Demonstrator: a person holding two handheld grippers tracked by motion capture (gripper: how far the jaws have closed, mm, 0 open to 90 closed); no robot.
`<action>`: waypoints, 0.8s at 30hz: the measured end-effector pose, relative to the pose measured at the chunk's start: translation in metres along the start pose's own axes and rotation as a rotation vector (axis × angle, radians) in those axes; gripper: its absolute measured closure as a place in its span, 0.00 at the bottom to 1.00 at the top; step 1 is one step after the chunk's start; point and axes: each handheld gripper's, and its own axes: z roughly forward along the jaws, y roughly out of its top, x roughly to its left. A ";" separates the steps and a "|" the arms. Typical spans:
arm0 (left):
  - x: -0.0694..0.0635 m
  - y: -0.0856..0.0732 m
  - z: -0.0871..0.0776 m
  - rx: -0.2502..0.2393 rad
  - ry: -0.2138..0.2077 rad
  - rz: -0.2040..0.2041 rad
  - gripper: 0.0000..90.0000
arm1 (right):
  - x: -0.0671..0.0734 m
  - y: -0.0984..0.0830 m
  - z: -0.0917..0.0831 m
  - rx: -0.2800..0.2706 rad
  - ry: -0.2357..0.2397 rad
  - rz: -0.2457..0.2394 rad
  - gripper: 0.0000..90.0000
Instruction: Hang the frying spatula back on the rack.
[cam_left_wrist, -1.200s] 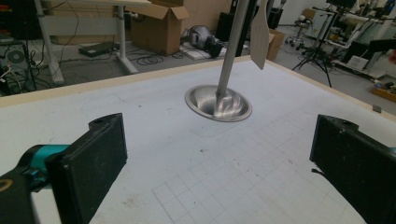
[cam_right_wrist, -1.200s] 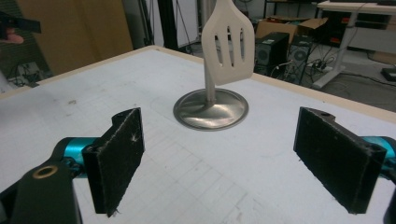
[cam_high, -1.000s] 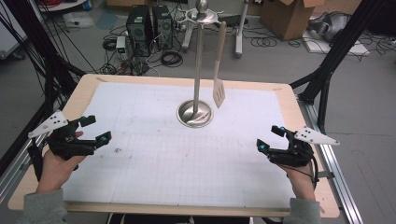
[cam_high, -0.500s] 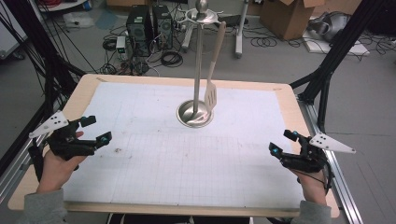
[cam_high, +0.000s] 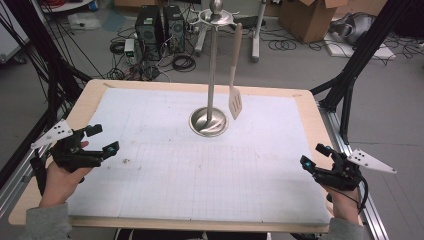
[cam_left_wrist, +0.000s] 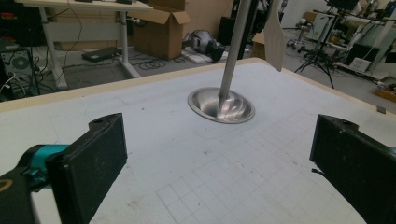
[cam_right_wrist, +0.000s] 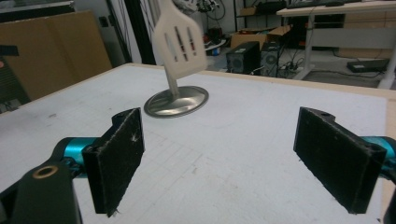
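Note:
A steel rack (cam_high: 212, 75) with a round base (cam_high: 208, 122) stands at the table's middle back. From its top ring hangs a cream slotted spatula (cam_high: 235, 102), blade down, clear of the table; it also appears as the spatula (cam_right_wrist: 180, 39) and the spatula (cam_left_wrist: 274, 35). At the left edge my left gripper (cam_high: 102, 138) is held open with nothing between its jaws. Near the front right edge my right gripper (cam_high: 313, 155) is open too and holds nothing. In the left gripper view the rack's base (cam_left_wrist: 221, 105) lies ahead between the jaws.
A white gridded mat (cam_high: 165, 170) covers the wooden table (cam_high: 300, 95). Beyond the far edge lie computer towers (cam_high: 160, 25), cables and a cardboard box (cam_high: 305, 15) on the floor. Black frame struts (cam_high: 350, 80) rise at both sides.
My right gripper has drawn back toward the front right edge. The hanging spatula swings, first toward the pole, then back out to the right. The left gripper has stayed put.

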 end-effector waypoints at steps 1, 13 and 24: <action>0.000 0.000 0.000 0.000 0.000 0.000 0.05 | -0.001 0.000 -0.001 -0.002 -0.002 0.005 0.17; 0.005 -0.008 -0.003 0.007 0.026 -0.012 0.05 | -0.015 -0.006 -0.013 -0.011 -0.054 0.006 0.17; 0.011 -0.017 -0.004 0.011 0.038 -0.020 0.05 | -0.015 -0.007 -0.007 0.015 -0.037 -0.018 0.17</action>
